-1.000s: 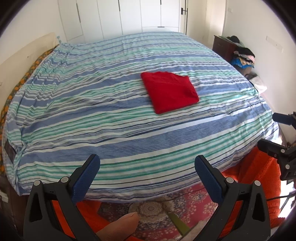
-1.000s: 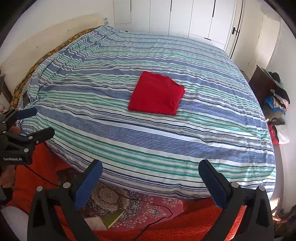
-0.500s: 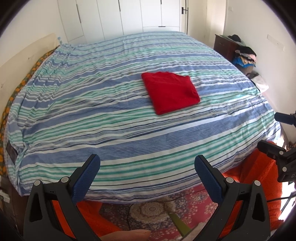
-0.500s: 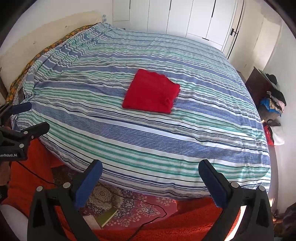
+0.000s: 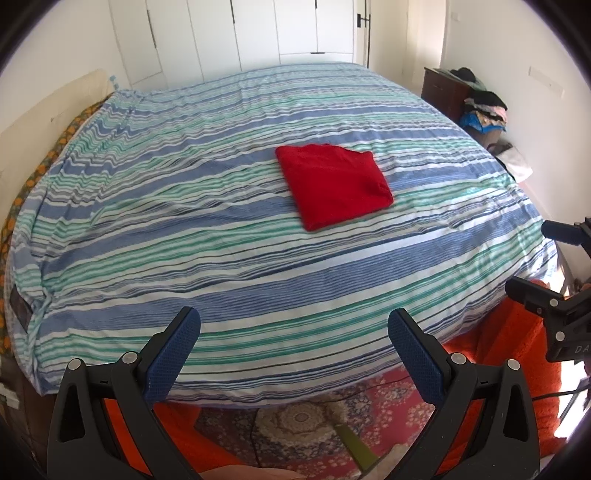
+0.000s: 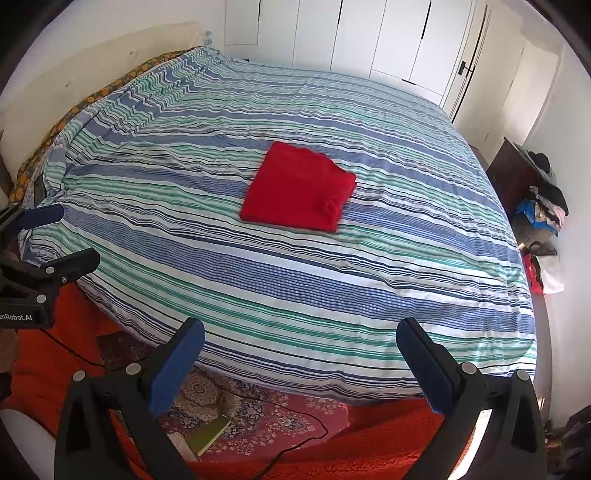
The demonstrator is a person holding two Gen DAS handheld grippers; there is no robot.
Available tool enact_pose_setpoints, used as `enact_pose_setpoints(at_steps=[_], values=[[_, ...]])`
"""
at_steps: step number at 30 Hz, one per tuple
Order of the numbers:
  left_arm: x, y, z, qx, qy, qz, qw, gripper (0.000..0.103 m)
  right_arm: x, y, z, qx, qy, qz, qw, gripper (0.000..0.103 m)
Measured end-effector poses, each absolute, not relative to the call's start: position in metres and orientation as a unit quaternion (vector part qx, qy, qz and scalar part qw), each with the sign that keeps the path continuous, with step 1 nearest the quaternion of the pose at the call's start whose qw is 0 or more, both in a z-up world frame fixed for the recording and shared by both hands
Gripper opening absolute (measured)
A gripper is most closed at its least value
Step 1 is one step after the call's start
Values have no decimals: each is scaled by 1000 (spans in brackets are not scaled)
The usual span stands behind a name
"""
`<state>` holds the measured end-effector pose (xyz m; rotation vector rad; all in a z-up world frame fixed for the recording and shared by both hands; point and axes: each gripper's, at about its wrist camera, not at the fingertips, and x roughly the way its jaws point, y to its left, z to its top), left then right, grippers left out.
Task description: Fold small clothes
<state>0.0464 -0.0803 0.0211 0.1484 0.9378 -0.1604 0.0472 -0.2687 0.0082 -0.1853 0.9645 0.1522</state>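
A red garment (image 5: 334, 185) lies folded into a flat square near the middle of the striped bed (image 5: 207, 236); the right wrist view shows the same garment (image 6: 298, 187) on the bed (image 6: 332, 280). My left gripper (image 5: 293, 334) hangs open off the near edge of the bed, well short of the garment, nothing between its fingers. My right gripper (image 6: 300, 345) is open too, held back over the floor at the bed's near edge. Each gripper appears at the side of the other's view: the right gripper (image 5: 535, 258), the left gripper (image 6: 59, 236).
A patterned red rug (image 6: 258, 410) with a cable and a green book (image 6: 210, 435) lies below the bed edge, beside orange fabric (image 6: 388, 443). A dark dresser piled with clothes (image 5: 476, 103) stands at the right wall. White wardrobe doors (image 5: 258, 33) are behind the bed.
Both grippers have drawn back and risen slightly from the bed; the garment has stayed put. A fingertip at the bottom of the left wrist view has slid down out of sight.
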Motion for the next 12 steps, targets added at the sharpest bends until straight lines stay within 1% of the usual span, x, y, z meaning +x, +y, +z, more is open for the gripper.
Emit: enact_pose_setpoints(at_steps=[12], values=[[46, -79, 22, 61, 451, -75, 887, 102, 48, -271, 5, -85, 461, 69, 881, 102]])
